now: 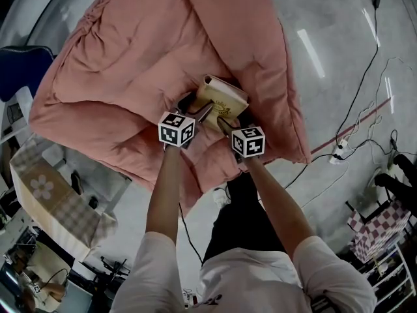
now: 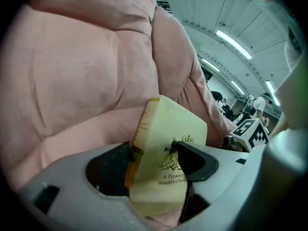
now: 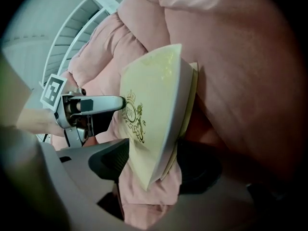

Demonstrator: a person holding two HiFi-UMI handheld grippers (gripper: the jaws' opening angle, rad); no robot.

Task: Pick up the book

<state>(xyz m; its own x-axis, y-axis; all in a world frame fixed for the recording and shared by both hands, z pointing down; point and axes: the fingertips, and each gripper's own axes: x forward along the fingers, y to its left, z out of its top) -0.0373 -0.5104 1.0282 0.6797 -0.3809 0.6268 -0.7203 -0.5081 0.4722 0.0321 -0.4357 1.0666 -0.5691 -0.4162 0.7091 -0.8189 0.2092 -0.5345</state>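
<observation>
Item: cream hardcover book with gilt ornament point(image 1: 223, 100), tilted on pink quilted duvet point(image 1: 150, 51), frame centre. Tools: left hand-held gripper point(image 2: 149, 160) and right hand-held gripper point(image 3: 159, 165), both released, straddling book. Risk: closing jaws pinch duvet fabric, or topple book.

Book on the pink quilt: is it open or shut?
Shut. In the right gripper view the book is closed front to back, showing only a thin edge of pages between its covers.
</observation>
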